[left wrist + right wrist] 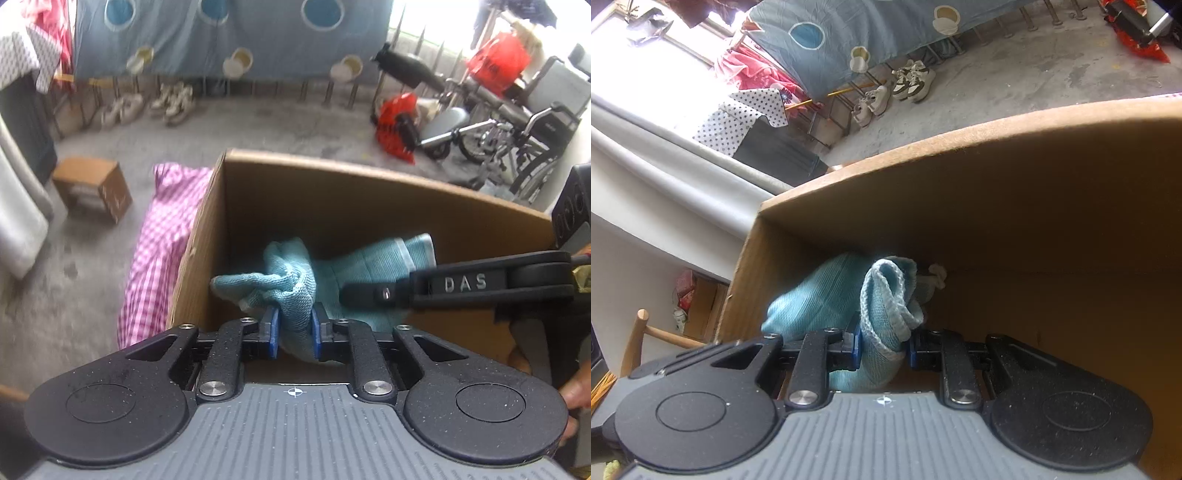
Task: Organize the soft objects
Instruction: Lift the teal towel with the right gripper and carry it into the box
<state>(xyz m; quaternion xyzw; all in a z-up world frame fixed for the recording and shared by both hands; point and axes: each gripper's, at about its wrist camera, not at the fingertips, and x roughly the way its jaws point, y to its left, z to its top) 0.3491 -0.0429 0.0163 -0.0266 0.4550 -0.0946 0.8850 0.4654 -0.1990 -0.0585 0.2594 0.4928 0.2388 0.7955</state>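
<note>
Blue cloth going into the box

Both tongs, left and right, pinch the blue cloth inside the cardboard box. It stretches sideways between them, low in the box, so letting go should drop it in.

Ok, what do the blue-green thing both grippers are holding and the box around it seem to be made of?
The teal garment looks like soft knitted fabric, maybe cotton or wool: a visible knit weave, ribbed bands, and it bunches limply. The box looks like plain brown corrugated cardboard, matte and unprinted inside, with a raw cut rim. The fibre itself can't be told.
</note>
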